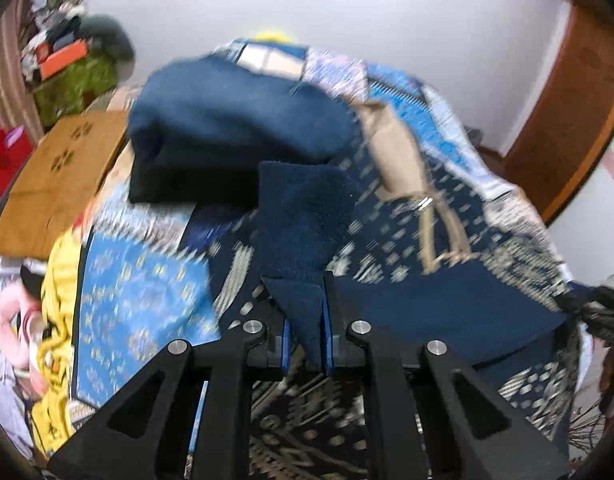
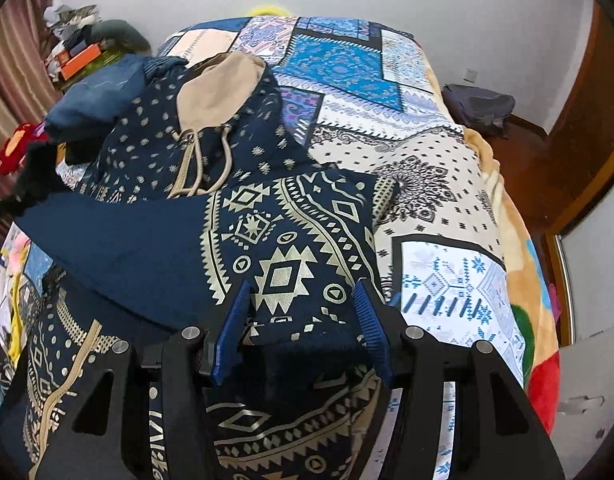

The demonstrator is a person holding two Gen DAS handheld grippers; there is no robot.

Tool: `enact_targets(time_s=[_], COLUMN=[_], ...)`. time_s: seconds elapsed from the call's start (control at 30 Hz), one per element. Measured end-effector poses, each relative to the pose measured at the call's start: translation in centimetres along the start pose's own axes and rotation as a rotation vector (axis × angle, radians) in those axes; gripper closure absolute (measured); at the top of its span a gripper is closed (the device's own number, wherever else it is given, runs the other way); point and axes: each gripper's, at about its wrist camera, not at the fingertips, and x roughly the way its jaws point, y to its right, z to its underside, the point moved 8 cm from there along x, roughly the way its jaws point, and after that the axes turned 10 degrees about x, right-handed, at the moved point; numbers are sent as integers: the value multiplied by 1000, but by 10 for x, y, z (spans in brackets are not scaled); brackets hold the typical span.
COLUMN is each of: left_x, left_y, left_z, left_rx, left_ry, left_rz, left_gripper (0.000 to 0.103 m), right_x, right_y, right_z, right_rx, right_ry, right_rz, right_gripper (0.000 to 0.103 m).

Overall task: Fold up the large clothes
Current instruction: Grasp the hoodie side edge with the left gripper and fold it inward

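Note:
A large navy hooded garment (image 2: 291, 240) with a pale geometric print lies spread on the bed, its beige-lined hood (image 2: 219, 84) and drawstrings towards the far end. My left gripper (image 1: 305, 312) is shut on a plain navy flap of the garment (image 1: 303, 220), which stands up between its pads. The view there is blurred by motion. My right gripper (image 2: 303, 292) is shut on a thick printed fold at the garment's near edge, which fills the gap between the blue pads (image 2: 231, 328).
A patchwork bedcover (image 2: 347, 60) covers the bed. Folded blue clothes (image 1: 235, 120) are stacked at the far left of the bed. A low wooden table (image 1: 55, 176) and cluttered shelves stand left of the bed; a dark bag (image 2: 479, 108) and a wooden door (image 1: 567, 112) are on the right.

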Motion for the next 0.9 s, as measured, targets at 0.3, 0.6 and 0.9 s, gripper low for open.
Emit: enact_targets(time_s=[0.3, 0.6, 0.9], left_x=[32, 20, -26], left_y=[-23, -44, -27], left_z=[65, 95, 26], left_rx=[-57, -57, 33], left_ry=[-165, -226, -95], left_rz=[-34, -80, -90], left_gripper=[70, 44, 44], right_x=[5, 5, -9], right_y=[-4, -3, -4], right_z=[6, 4, -17], right_rx=[-40, -13, 21], right_ry=[2, -8, -8], right_rz=[17, -9, -54], right_gripper=[52, 52, 52])
